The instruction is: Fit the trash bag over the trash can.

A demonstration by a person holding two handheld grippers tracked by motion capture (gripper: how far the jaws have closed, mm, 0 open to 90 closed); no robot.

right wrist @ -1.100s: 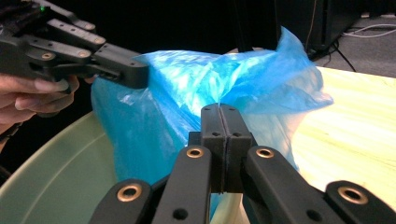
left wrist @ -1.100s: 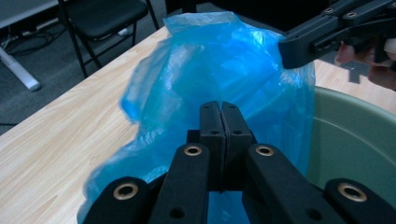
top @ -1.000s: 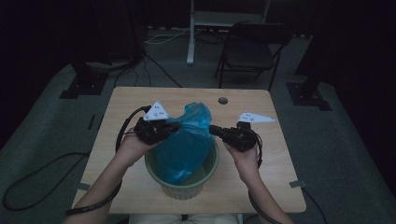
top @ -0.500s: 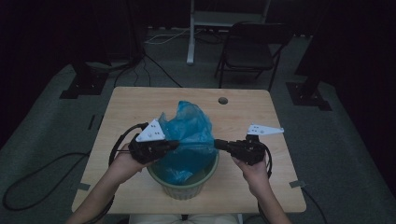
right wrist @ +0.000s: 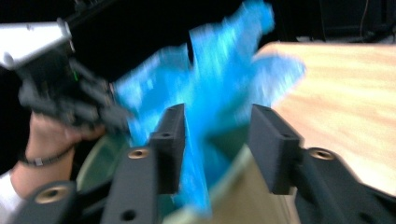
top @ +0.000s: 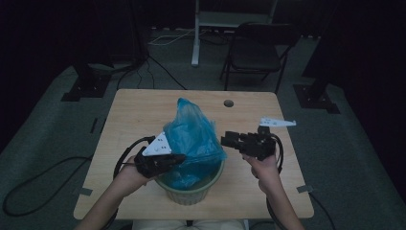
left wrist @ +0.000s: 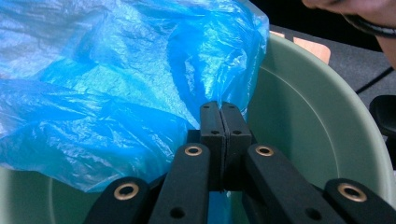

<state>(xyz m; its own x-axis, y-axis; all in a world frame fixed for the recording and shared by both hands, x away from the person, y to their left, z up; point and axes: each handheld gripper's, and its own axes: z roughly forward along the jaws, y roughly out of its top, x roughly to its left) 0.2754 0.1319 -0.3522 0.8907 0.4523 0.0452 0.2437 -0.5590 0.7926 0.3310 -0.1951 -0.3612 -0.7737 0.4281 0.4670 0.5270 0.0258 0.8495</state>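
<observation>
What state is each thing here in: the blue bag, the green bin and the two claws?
blue bag: partly inside the bin, top bunched up above the rim.
green bin: upright on the table, bag hanging into it.
left gripper: jaws shut, pinching the bag.
right gripper: jaws open, empty.

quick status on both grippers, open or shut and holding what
Left gripper: shut on the edge of the blue bag over the green bin.
Right gripper: open, holding nothing, jaws apart just off the bag.
</observation>
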